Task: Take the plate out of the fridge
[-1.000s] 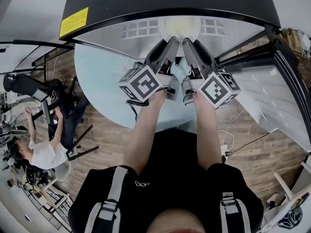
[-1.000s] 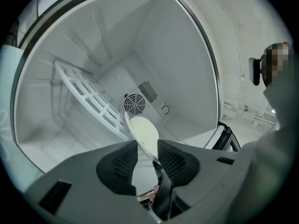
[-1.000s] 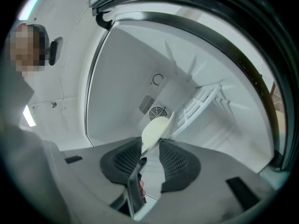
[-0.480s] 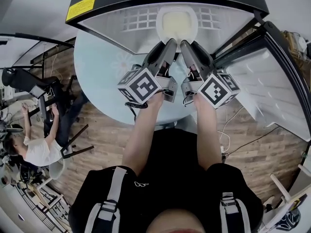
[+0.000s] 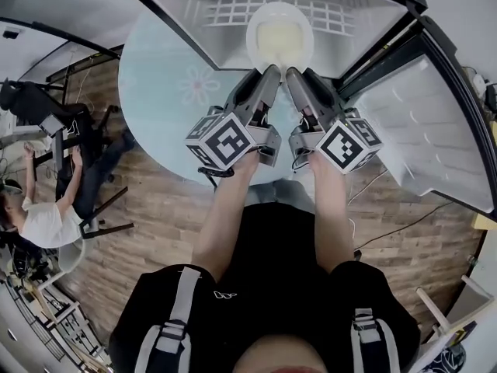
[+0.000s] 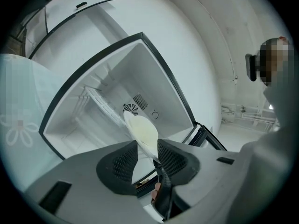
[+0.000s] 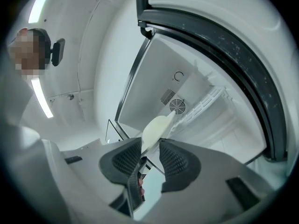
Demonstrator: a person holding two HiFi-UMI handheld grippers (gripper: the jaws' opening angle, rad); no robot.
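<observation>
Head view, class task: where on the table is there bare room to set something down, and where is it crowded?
Free: the pale blue round table left of the open white fridge, around its flower print. Crowded: the fridge mouth, where left tongs, jaws closing, and right tongs grip the white round plate.

- A brown wood-plank floor spreads below the fingers and out to both sides of them.
- A round, pale-blue table with a faint flower print lies just left of the fingers and beneath them.
- Well to the left of the fingers, a person in a white shirt is beside black furniture frames.
- A thin cable trails across the floor, down and to the right of the fingers.
- Plain white walls rise beyond the fingers.
- In the right gripper view, a bright strip light glows to the left of the fingers.
</observation>
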